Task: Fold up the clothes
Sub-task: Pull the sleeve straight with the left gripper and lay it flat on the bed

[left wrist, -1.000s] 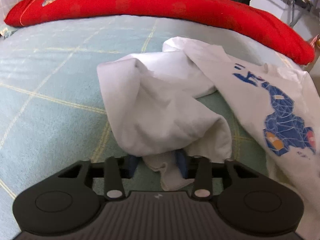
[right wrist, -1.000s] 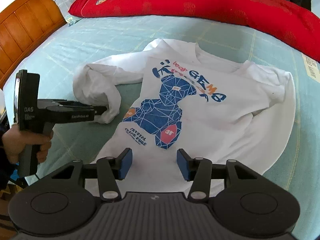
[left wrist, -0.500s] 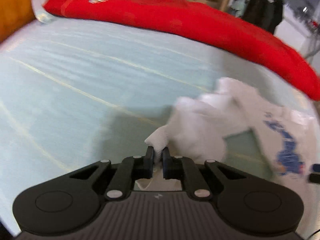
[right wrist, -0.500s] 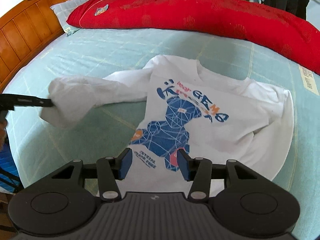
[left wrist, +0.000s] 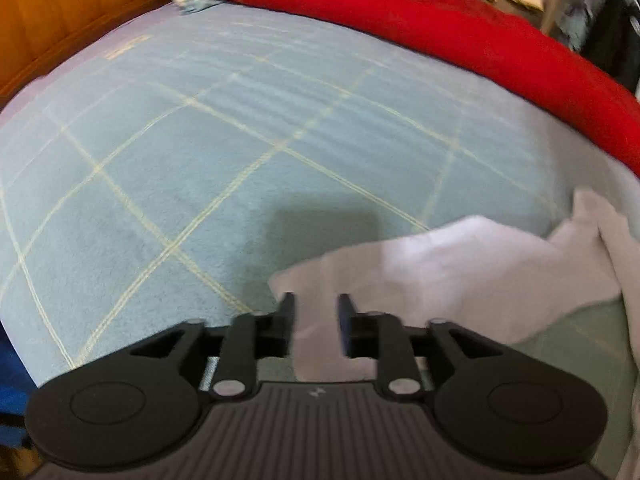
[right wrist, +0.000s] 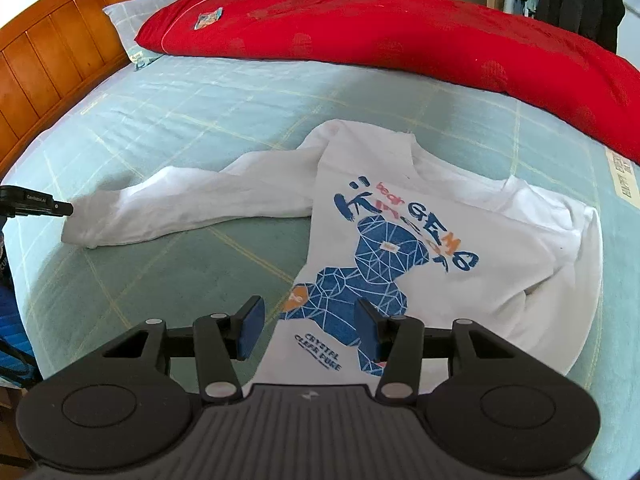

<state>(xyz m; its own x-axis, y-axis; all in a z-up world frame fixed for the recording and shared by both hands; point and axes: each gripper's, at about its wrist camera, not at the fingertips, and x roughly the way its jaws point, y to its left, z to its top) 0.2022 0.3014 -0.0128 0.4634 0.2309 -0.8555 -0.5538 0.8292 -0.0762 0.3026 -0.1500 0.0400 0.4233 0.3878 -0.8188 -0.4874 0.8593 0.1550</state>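
While both grippers' jaws stand released, the white sweatshirt [right wrist: 460,240] lies on the pale-green checked bed [right wrist: 200,120].

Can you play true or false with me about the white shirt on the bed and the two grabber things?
1. The white shirt has a blue bear printed on it. True.
2. The shirt's long sleeve is tucked under the shirt. False: it lies stretched out flat to the side on the green bedsheet.
3. The left gripper is squeezing the sleeve cuff tight. False: its fingers have just been opening, and the cuff lies loose between them.
4. The right gripper is open above the bottom of the shirt. True.
5. A red quilt lies along the far side of the bed. True.
6. The headboard is blue. False: the headboard is brown wood.
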